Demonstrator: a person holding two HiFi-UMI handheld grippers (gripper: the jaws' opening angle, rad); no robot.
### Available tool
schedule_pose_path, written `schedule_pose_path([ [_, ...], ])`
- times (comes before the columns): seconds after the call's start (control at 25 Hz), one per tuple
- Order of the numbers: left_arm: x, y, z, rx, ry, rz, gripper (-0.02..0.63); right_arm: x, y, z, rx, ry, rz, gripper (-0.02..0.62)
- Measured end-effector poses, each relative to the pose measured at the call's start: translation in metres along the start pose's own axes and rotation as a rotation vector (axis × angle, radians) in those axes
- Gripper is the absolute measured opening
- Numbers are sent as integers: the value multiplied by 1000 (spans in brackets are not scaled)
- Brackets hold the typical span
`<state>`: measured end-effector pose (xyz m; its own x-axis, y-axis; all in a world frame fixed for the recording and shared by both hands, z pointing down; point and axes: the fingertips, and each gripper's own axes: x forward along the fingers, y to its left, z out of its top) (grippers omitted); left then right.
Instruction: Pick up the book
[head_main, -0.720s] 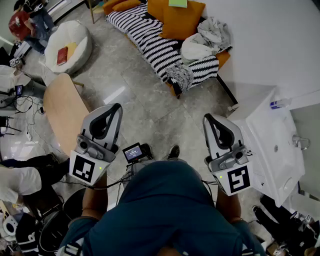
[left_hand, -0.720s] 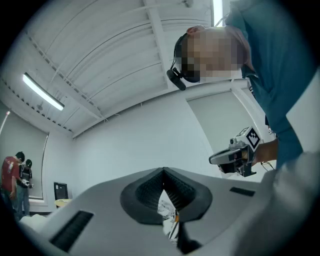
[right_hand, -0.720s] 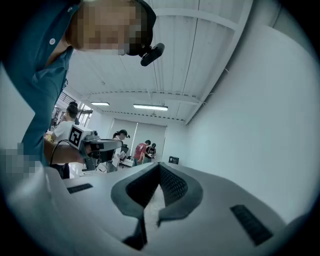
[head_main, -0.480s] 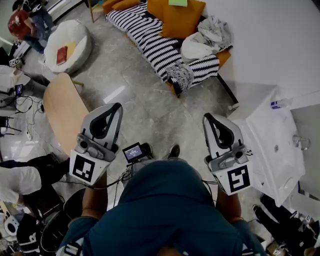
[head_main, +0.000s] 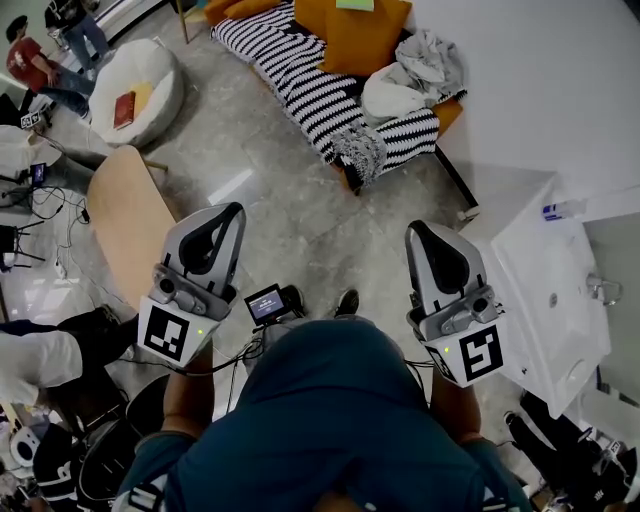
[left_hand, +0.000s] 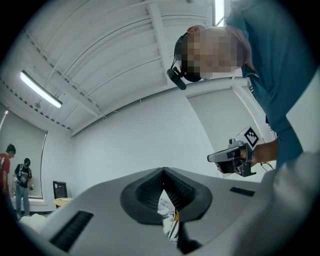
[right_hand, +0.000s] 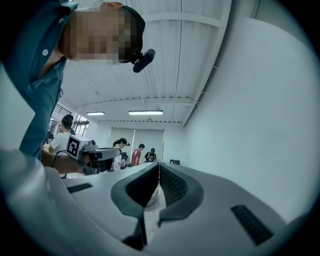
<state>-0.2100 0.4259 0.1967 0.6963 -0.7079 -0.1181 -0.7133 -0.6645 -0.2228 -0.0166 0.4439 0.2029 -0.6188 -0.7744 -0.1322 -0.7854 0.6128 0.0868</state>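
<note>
Head view, read from the person outward. Left gripper (head_main: 229, 216) and right gripper (head_main: 417, 236) are held level just in front of the body, both pointing away over the bare floor (head_main: 290, 200). In each gripper view the fingers meet at their tips with nothing between them: both pairs are closed and empty.

Beyond and to the left of the left gripper lies a rounded wooden worktop (head_main: 125, 222). Farther on in the same direction, at upper left, sits a white beanbag (head_main: 150, 62). The red book (head_main: 124, 110) lies flat on it, just beside a yellow item (head_main: 143, 98).

Key relation: the book lies well apart from both grippers, ahead and to the left, with the worktop between. Its long axis runs roughly away from the person, tilted slightly. The left gripper is plainly the nearer. Judged from this layout, the task is at its start: an approach past the worktop, and opened fingers, are needed before any grasp.
</note>
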Motion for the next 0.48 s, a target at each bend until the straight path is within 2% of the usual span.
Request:
schedule_pose_path([
  [0.16,18,-19,0,10,4,6,2,-9,-17,-6,-38,7,5,14],
  [0.48,42,-36,-6,9,21,18,2,-12,-41,-22,8,31,22,14],
])
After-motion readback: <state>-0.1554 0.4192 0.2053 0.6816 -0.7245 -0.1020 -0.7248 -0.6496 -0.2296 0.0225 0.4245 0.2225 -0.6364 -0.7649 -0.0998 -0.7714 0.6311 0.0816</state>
